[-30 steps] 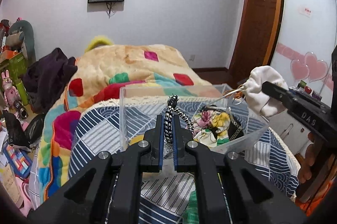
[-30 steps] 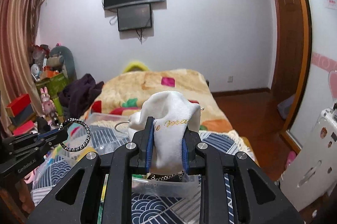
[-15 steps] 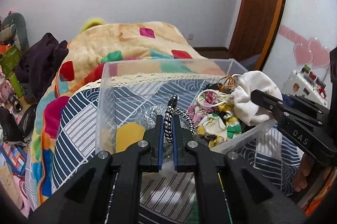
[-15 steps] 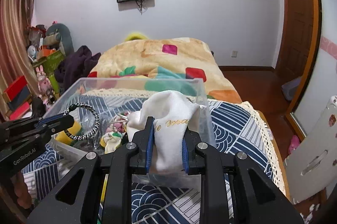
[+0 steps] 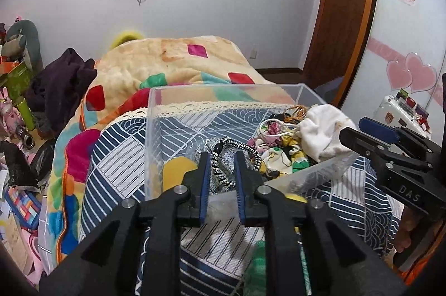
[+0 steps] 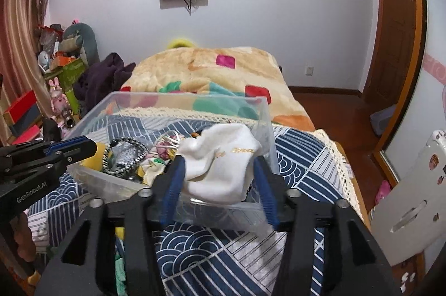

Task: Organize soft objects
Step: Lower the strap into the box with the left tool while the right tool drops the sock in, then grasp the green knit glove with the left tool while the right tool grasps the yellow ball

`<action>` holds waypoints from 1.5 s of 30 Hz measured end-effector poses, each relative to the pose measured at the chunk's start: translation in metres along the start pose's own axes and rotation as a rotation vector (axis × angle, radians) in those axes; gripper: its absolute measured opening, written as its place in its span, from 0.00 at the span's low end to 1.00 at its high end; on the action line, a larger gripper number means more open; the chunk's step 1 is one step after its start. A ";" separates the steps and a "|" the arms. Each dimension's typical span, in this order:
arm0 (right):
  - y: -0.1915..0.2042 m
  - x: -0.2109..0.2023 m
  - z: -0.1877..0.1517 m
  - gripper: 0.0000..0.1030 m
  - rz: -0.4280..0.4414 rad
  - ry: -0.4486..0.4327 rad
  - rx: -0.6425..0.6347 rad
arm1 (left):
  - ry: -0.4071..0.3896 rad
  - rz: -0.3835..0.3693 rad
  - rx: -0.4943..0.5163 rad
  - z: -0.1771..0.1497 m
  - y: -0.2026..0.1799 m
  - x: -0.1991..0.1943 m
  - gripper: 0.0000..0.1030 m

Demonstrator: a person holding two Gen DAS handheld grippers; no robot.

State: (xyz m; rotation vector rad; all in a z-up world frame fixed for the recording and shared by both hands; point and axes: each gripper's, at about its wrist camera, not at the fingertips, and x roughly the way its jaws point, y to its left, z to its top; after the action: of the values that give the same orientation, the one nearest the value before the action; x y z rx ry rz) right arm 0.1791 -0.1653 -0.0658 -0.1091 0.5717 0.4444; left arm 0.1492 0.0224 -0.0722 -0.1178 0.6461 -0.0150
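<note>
Both grippers have just let go. A second ago the left gripper was clamped on the braided band and the right gripper on the white pouch, each carried above the clear bin; half a second ago they were down at the bin, jaws shut. Now both sets of jaws stand apart. The band lies loose inside the bin, draped over a silvery item beside something yellow, and the left fingers flank it without pressing it. The pouch sits in the bin's near right corner, slumped against the wall, between the spread right fingers. By my reading, these two soft things are delivered, so the placing step looks finished and the hands are free to pull back and fetch more. Some things stay unclear. The pile of floral cloth and cords under the pouch is a tangle, and I cannot separate its pieces. The gold lettering on the pouch is too small to read. Whether the pouch rests fully inside or partly on the rim is hard to tell through the clear wall. Green and yellow items below the grippers, on the patterned blue cover, are cut off by the black frames.
</note>
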 end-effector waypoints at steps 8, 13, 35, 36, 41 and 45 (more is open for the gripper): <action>0.017 -0.028 -0.001 0.64 0.035 -0.079 -0.029 | -0.071 -0.008 -0.026 -0.003 0.003 -0.034 0.55; 0.027 -0.028 -0.008 0.67 0.087 -0.072 -0.037 | -0.086 0.015 -0.026 -0.013 0.004 -0.047 0.69; 0.063 0.034 -0.051 0.36 0.219 0.152 -0.075 | 0.061 0.005 -0.048 -0.075 0.006 -0.032 0.71; 0.062 0.029 -0.051 0.35 0.210 0.141 -0.076 | 0.067 -0.003 -0.045 -0.077 0.003 -0.032 0.71; 0.048 0.007 -0.052 0.35 0.158 0.094 -0.061 | 0.087 -0.038 -0.018 -0.084 -0.012 -0.031 0.71; 0.033 -0.005 -0.057 0.35 0.140 0.083 -0.035 | 0.120 -0.061 -0.005 -0.093 -0.022 -0.024 0.71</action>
State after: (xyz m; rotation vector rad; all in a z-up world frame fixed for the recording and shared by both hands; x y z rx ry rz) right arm 0.1326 -0.1502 -0.1100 -0.1215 0.6561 0.5884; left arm 0.0744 -0.0076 -0.1292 -0.1418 0.7625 -0.0801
